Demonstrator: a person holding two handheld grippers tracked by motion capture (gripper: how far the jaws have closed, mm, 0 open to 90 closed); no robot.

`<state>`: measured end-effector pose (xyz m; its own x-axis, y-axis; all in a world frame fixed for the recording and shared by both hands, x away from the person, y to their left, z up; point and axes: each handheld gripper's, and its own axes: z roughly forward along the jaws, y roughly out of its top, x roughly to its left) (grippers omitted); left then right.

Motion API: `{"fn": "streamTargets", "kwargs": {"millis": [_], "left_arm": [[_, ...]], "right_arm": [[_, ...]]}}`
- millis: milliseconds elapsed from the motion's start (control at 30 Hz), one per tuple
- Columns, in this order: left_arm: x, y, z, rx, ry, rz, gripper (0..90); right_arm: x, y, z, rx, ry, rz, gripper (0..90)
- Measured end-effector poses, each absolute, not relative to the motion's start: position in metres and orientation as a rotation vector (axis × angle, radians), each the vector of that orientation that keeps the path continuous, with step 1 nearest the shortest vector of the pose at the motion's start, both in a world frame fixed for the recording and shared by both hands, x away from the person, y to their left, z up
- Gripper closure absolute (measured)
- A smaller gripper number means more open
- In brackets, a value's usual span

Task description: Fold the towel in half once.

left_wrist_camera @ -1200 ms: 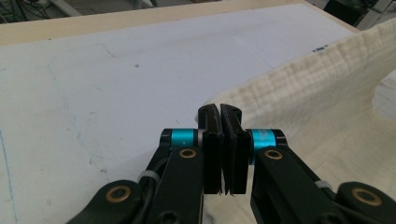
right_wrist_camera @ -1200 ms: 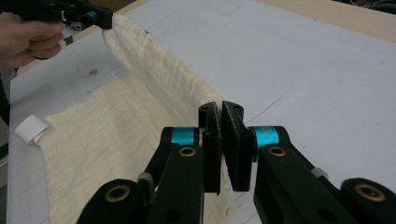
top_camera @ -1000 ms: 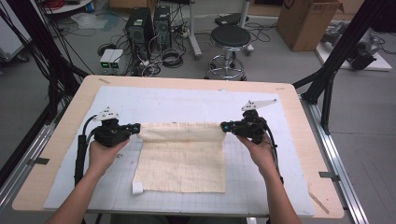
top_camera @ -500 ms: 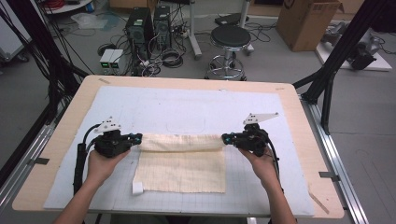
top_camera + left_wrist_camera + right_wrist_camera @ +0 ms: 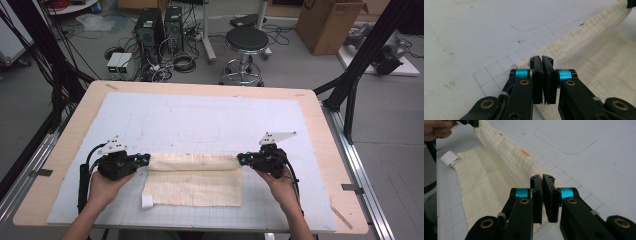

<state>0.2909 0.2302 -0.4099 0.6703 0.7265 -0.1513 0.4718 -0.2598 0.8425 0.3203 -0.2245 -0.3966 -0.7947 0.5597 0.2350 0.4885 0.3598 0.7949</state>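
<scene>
A cream cloth (image 5: 192, 185) lies on the white gridded mat (image 5: 200, 115), its far edge raised into a folded-over band. My left gripper (image 5: 146, 160) is shut on the band's left end, and the cloth (image 5: 599, 57) runs away from the pinched jaws (image 5: 541, 58). At the right end my right gripper (image 5: 241, 159) is shut on the same edge. In the right gripper view the jaws (image 5: 541, 177) pinch the cloth (image 5: 486, 177), which stretches to the other hand (image 5: 436, 128) at the top left. A white tag (image 5: 147, 201) sticks out at the cloth's near left corner.
The wooden table (image 5: 60, 165) carries the mat, with a faint rounded outline drawn on it (image 5: 200, 135). Behind the table stand a stool (image 5: 245, 40), computer cases (image 5: 160, 25) and a cardboard box (image 5: 325, 20). Black frame struts (image 5: 350, 95) rise at the table's sides.
Both grippers have come toward the table's near edge and lower, carrying the cloth's far edge with them. The raised band now lies over the cloth's far half.
</scene>
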Motion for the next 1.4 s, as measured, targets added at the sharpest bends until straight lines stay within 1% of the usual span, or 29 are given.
{"fn": "streamTargets", "kwargs": {"millis": [667,867,1400], "left_arm": [[0.267,0.235,-0.42,1.914,0.894,0.322,86.9],[0.259,0.237,-0.423,1.921,0.881,0.295,86.9],[0.242,0.238,-0.428,1.938,0.836,0.28,86.6]], "right_arm": [[0.298,-0.224,-0.407,0.965,2.561,1.434,86.4],[0.29,-0.223,-0.413,0.951,2.583,1.427,86.4],[0.276,-0.223,-0.42,0.936,2.619,1.407,86.2]]}}
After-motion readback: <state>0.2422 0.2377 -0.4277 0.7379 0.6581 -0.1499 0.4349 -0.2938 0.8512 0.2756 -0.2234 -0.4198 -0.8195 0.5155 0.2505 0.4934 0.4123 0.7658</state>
